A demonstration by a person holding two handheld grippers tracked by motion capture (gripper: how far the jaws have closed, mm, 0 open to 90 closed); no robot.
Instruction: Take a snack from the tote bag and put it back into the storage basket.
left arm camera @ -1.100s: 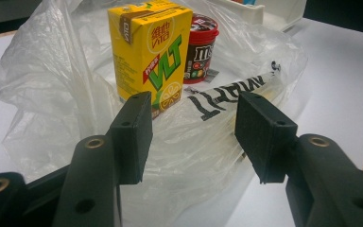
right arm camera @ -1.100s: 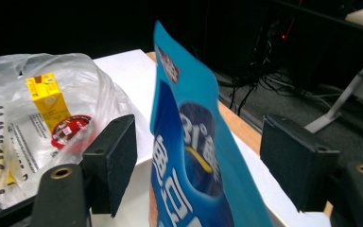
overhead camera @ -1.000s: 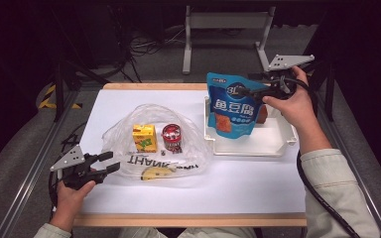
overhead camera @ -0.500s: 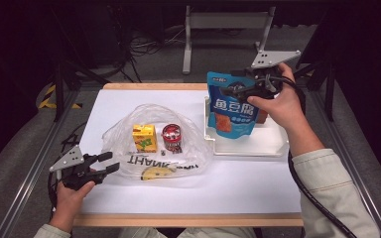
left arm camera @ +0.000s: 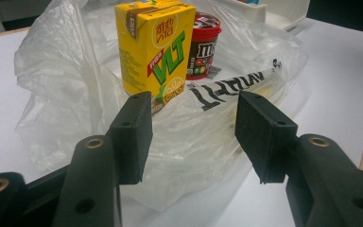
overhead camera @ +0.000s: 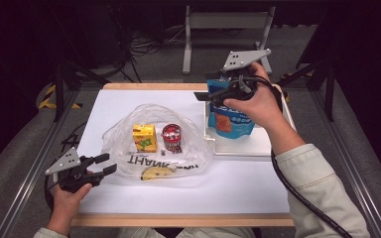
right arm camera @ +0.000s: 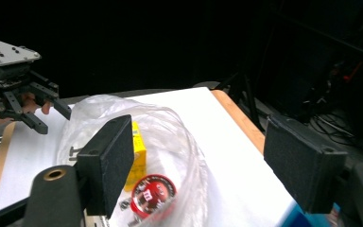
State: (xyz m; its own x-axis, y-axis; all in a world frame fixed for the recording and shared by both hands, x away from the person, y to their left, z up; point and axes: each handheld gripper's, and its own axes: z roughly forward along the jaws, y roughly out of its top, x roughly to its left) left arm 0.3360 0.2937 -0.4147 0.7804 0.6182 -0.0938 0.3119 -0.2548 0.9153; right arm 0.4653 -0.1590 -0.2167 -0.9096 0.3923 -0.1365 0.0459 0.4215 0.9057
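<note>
Left claw point(overhead camera: 101, 165) low at the near-left of the white surface point(overhead camera: 238, 183), jaws spread, nothing between them; its tips sit just beside the near-left edge of the clear plastic bag point(overhead camera: 124, 139), contact not confirmable. From the left gripper view the bag point(left arm camera: 66, 94) lies straight ahead past the tips. Right claw point(overhead camera: 204, 94) up above the far-right area, jaws spread wide and holding nothing; in the high view it hangs over the top of the blue pouch point(overhead camera: 230, 121), whose upper part is hidden behind the hand. Pouch stands in the white tray point(overhead camera: 243, 146) just right of the bag. Counts: 1 bag, 1 yellow drink carton point(overhead camera: 144, 137), 1 red-lidded tub point(overhead camera: 171, 136), 1 yellow item point(overhead camera: 155, 173) at the bag's near edge, 1 pouch, 1 tray. Carton and tub stand upright side by side inside the bag, near each other. Text: carton point(left arm camera: 153, 47) reads "VLT" in green with Chinese characters above; tub point(left arm camera: 203, 45) shows m&m's branding; bag carries black "THANK" print, upside down from the person's side. Pouch print not readable. Right gripper view shows the tub's red lid point(right arm camera: 152, 194) below and the left claw point(right arm camera: 52, 116) far across the surface.
</note>
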